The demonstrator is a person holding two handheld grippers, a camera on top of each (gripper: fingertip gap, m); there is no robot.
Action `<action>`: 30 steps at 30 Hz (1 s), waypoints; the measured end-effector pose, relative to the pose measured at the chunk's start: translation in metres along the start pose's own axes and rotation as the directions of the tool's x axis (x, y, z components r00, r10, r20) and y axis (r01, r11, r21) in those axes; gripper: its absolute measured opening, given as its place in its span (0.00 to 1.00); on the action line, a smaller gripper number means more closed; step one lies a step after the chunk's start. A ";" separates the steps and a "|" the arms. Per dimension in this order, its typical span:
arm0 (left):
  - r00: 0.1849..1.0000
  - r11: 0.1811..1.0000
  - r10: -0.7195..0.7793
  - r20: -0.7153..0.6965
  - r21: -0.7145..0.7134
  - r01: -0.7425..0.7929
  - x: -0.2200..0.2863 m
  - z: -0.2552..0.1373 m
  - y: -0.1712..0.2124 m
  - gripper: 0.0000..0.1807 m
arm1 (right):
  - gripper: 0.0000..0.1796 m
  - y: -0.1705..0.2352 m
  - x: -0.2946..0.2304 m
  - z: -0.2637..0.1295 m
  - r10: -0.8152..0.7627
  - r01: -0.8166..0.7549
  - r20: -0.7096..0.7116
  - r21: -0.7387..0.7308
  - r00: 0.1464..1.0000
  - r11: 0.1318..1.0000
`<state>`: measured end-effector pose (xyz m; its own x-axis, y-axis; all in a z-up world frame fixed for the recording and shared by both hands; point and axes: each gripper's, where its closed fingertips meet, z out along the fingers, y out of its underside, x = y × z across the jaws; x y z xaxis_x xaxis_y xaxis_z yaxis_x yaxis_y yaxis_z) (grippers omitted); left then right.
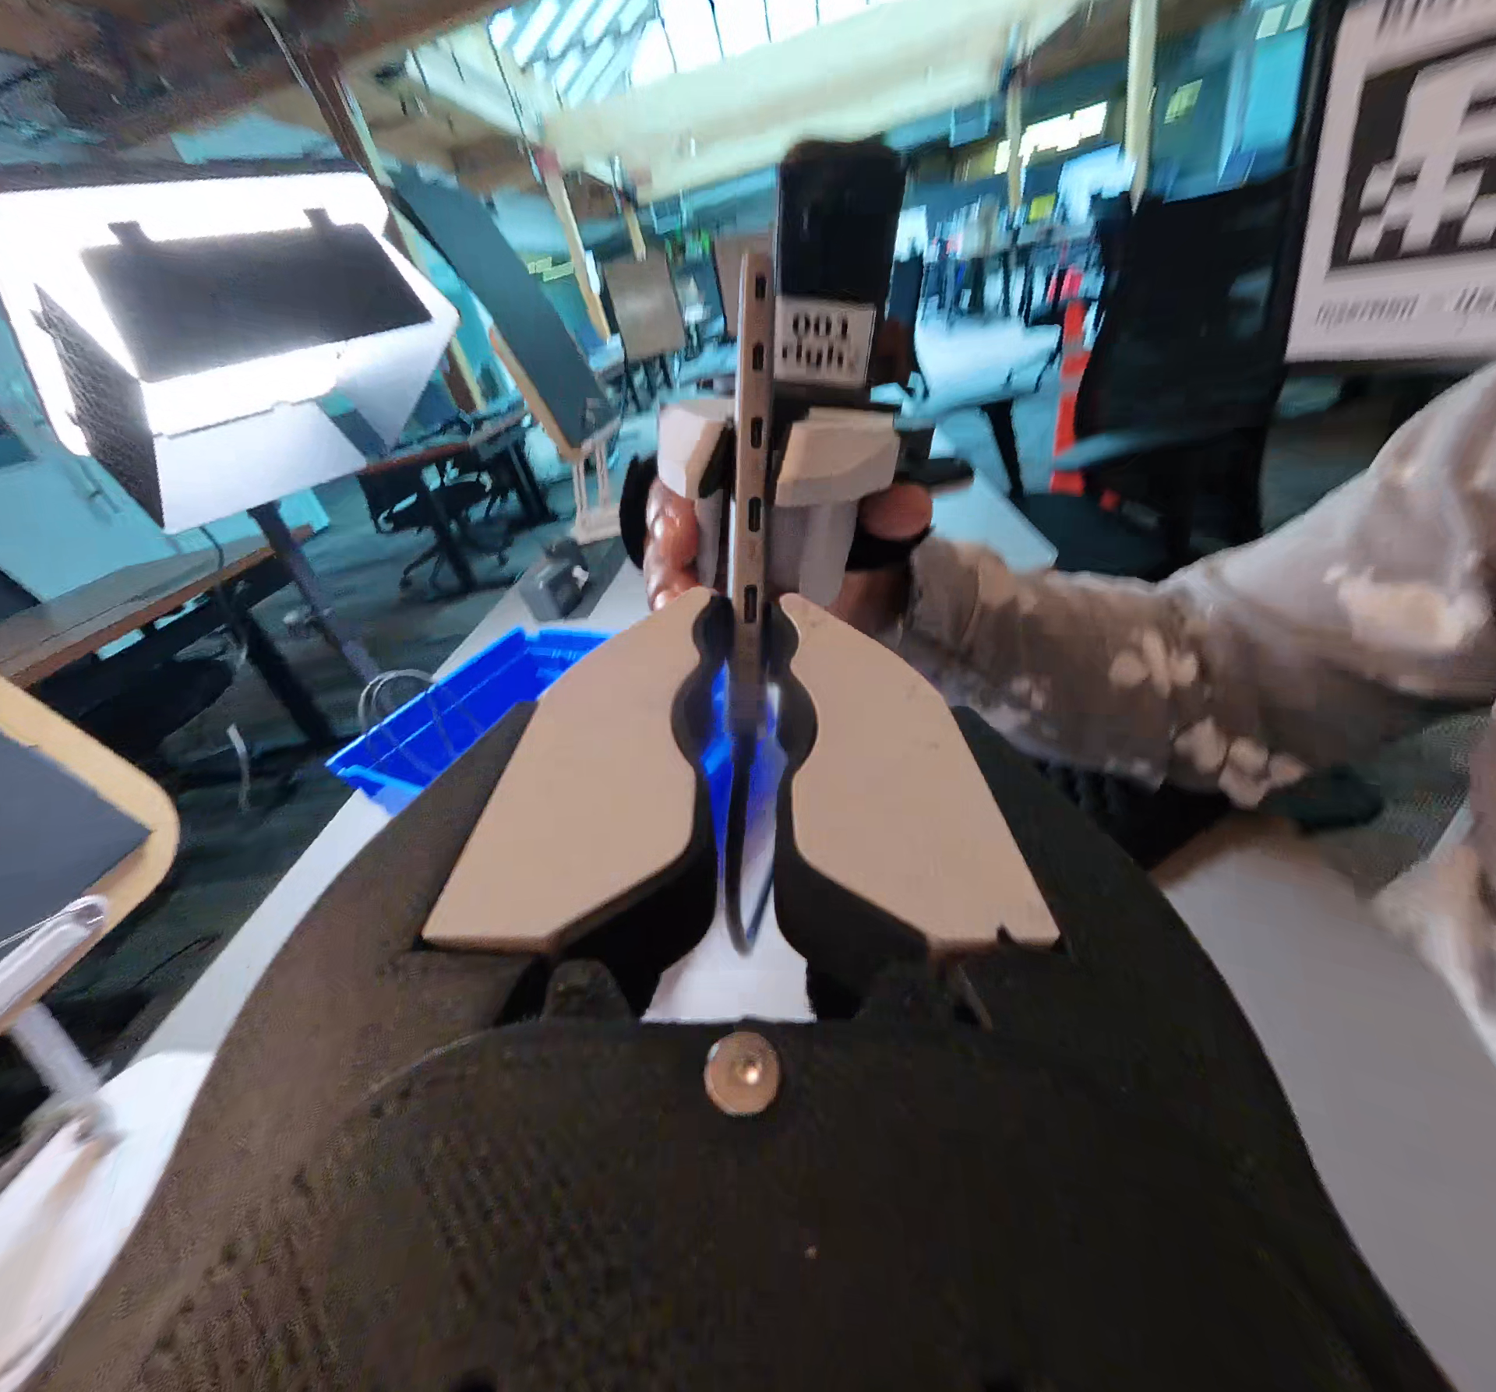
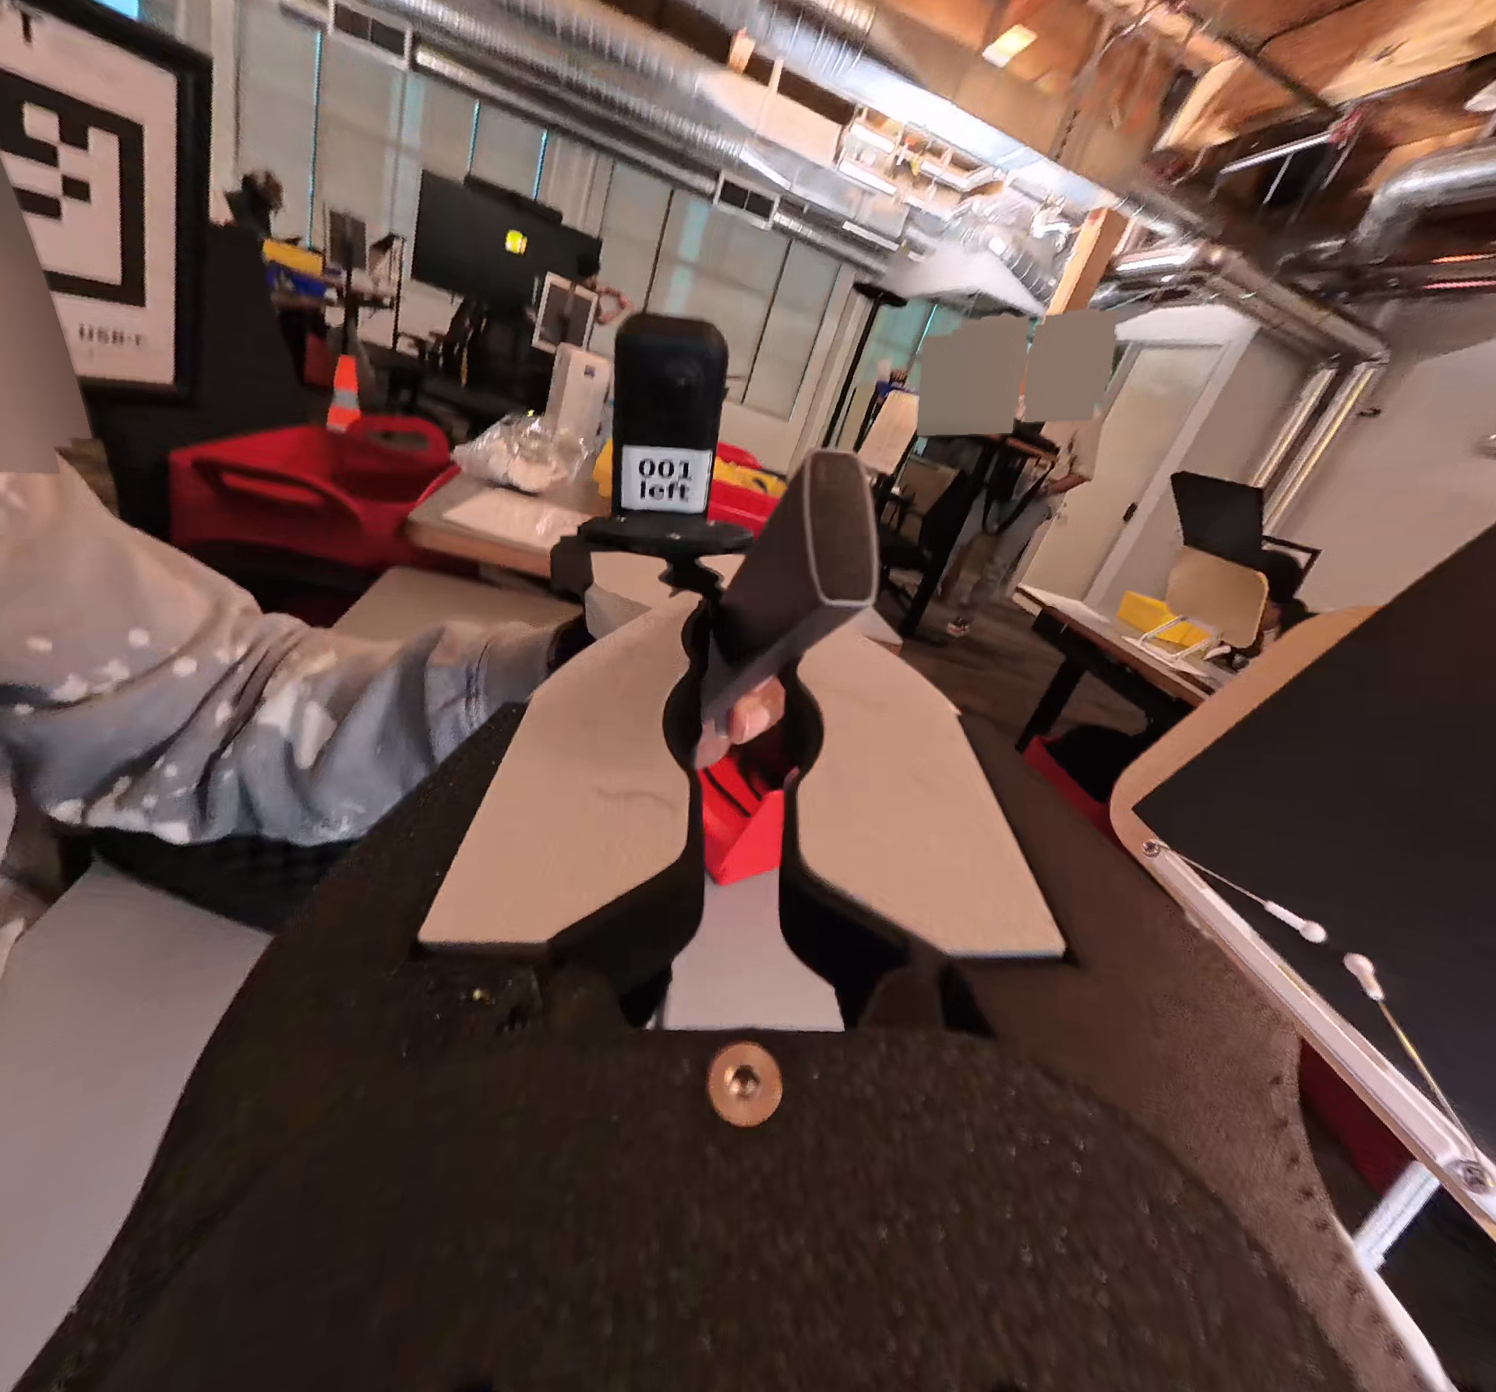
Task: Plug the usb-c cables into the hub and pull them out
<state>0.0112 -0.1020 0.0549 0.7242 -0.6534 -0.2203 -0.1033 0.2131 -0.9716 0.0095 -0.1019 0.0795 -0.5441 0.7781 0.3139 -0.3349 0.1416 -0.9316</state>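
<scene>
From your left wrist view, your left gripper [image 1: 746,613] pinches the lower end of the hub [image 1: 749,455], which stands upright, ports facing you.

From your right wrist view, your right gripper [image 2: 741,637] clamps the same hub [image 2: 797,584], which leans right above the tips.

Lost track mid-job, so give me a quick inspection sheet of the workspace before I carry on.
Surface: white table, bare where it shows.
Job's things: hub held in the air, edge-on; visible ports empty.
Clutter: blue bin; red block.
Grippers: left gripper and right gripper face each other, both shut on the hub.
Cables: dark cable trails from the hub between the left fingers; none plugged in.
Surroundings: office desks, chairs, people standing far off.
</scene>
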 end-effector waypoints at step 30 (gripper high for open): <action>0.969 0.976 -0.155 0.194 -0.124 0.181 -0.055 -0.057 0.016 0.16 | 0.05 0.009 0.018 -0.017 -0.049 0.041 -0.087 -0.094 0.995 0.995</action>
<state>-0.0692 -0.1038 0.0468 0.8498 -0.5251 -0.0465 -0.0548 -0.0004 -0.9985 0.0105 -0.0763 0.0739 -0.4583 0.8203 0.3421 -0.2830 0.2301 -0.9311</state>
